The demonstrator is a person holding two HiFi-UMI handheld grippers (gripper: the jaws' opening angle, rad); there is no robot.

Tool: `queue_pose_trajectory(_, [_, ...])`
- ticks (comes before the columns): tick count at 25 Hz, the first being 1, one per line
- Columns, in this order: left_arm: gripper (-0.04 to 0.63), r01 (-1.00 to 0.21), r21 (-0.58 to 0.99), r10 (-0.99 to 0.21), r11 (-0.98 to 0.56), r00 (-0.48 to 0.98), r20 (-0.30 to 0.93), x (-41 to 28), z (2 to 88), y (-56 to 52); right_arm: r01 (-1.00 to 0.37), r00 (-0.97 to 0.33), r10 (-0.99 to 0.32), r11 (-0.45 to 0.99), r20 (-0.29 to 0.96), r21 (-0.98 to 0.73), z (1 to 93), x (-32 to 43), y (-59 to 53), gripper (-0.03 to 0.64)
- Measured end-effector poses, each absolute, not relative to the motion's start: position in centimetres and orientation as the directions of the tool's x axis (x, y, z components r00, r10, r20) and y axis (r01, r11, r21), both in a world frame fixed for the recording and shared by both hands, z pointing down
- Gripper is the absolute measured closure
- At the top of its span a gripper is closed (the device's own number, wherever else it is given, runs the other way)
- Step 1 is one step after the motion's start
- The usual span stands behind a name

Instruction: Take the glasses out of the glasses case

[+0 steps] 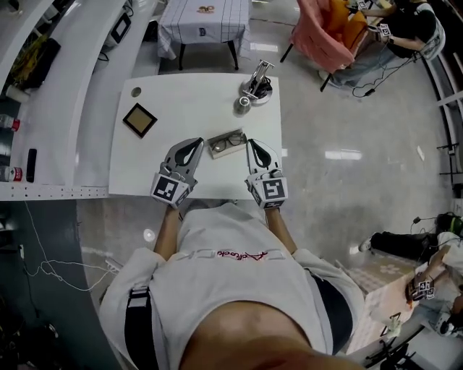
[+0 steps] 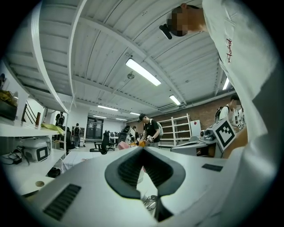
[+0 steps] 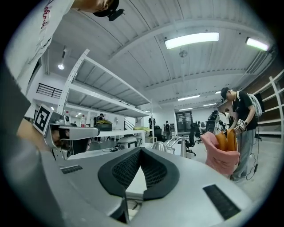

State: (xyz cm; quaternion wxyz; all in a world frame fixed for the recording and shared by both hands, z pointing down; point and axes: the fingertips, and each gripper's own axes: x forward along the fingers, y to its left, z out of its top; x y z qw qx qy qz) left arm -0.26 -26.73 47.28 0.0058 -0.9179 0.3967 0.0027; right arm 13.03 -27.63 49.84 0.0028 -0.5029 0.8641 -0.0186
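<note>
The glasses case (image 1: 226,143) lies open near the front of the white table (image 1: 181,94), with the glasses (image 1: 231,142) inside it. My left gripper (image 1: 197,143) rests just left of the case and is shut on nothing. My right gripper (image 1: 250,143) sits just right of the case, also shut and empty. In the left gripper view the jaws (image 2: 143,150) meet at their tips, and part of the glasses (image 2: 151,203) shows below them. In the right gripper view the jaws (image 3: 140,150) are closed too, with the case edge (image 3: 133,205) glimpsed beneath.
A square dark frame (image 1: 139,119) lies at the table's left. A metal stand (image 1: 257,85) and a small cup (image 1: 243,103) sit at the far right corner. A cloth-covered table (image 1: 205,22) and a pink chair (image 1: 318,36) stand beyond. Shelving (image 1: 43,108) runs along the left.
</note>
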Motion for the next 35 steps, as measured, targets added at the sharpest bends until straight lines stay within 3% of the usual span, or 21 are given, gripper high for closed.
queue_pose_trajectory(8, [0.569, -0.748, 0.019, -0.747, -0.664, 0.664, 0.026, -1.4, 48.5, -27.8, -0.853, -0.521, -0.853, 0.518, 0.041, -0.067, 51.1, 11.6, -29.5, 0.620])
queue_pose_trajectory(21, [0.569, -0.692, 0.062, -0.691, -0.719, 0.722, 0.041, -3.0, 49.6, -30.7, -0.893, -0.450, -0.886, 0.445, 0.112, -0.064, 52.6, 10.4, -31.6, 0.620])
queue_pose_trajectory(35, [0.569, -0.647, 0.105, -0.643, -0.755, 0.762, 0.073, -3.2, 51.9, -31.0, -0.920, -0.391, -0.881, 0.372, 0.267, -0.123, 59.8, 10.6, -29.2, 0.620])
